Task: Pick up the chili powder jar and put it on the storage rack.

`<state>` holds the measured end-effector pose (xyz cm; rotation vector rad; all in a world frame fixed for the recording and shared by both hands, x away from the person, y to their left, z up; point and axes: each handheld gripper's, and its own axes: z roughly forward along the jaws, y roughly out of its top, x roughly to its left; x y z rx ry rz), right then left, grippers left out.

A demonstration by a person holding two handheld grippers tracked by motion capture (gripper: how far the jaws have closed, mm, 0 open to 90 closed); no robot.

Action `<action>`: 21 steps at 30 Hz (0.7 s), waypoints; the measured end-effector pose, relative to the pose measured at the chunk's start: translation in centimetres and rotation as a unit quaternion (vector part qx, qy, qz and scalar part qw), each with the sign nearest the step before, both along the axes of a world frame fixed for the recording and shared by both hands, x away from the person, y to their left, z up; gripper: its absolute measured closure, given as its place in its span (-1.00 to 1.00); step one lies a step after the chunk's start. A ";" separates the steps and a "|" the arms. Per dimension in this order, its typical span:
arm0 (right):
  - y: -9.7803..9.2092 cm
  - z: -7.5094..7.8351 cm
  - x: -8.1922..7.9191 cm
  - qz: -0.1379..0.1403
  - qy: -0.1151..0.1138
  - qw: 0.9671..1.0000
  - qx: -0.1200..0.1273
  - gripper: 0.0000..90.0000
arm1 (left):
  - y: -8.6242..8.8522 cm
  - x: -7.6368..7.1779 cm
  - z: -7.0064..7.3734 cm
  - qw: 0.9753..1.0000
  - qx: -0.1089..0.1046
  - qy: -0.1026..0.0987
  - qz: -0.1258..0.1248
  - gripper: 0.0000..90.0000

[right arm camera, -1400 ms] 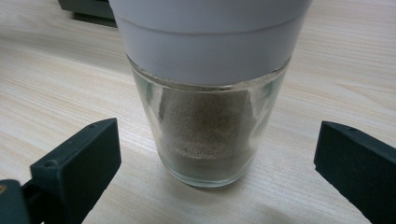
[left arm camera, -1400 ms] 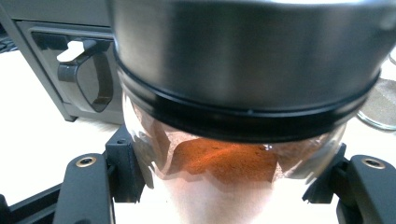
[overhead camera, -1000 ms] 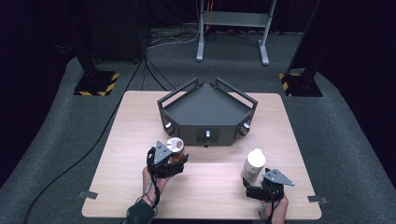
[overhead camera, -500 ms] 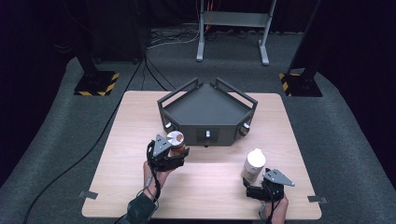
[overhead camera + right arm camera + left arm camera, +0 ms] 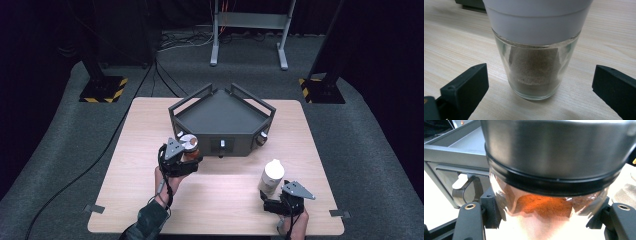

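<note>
1. Since the earlier frames, the left gripper [image 5: 187,159] has been carried with its jar a little up the table, closer to the front wall of the dark grey, angular metal tray [image 5: 218,112]; the right gripper [image 5: 270,199] is seen where it was.
2. A clear glass jar with a silver metal lid and orange-red powder [image 5: 544,202] is clamped between the left jaws; in the left gripper view its lid is cut off by the top edge, and its base is blurred.
3. In the high view this jar [image 5: 189,146] is seen just beside the tray's front wall; whether it rests on the light wooden table [image 5: 225,210] cannot be told.
4. A clear glass jar with a white cap and pale grey-brown powder [image 5: 535,72] is seen standing upright on the table between the right jaws, which are spread wide and kept clear of the glass; its cap is cut off above.
5. In the high view this jar [image 5: 271,176] stands well apart from the tray.
</note>
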<state>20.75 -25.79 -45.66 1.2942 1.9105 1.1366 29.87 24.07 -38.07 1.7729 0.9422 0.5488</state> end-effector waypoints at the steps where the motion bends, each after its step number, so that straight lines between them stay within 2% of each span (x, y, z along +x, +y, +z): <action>1: 0.0 0.0 0.0 0.000 0.000 1.000 0.000 -1.00 | 0.0 0.1 0.0 1.000 -0.001 0.000 0.000 -0.29; 21: 0.0 0.0 0.0 -0.002 0.000 1.000 0.002 -1.00 | 0.0 1.0 1.0 1.000 0.000 0.003 -0.008 -0.29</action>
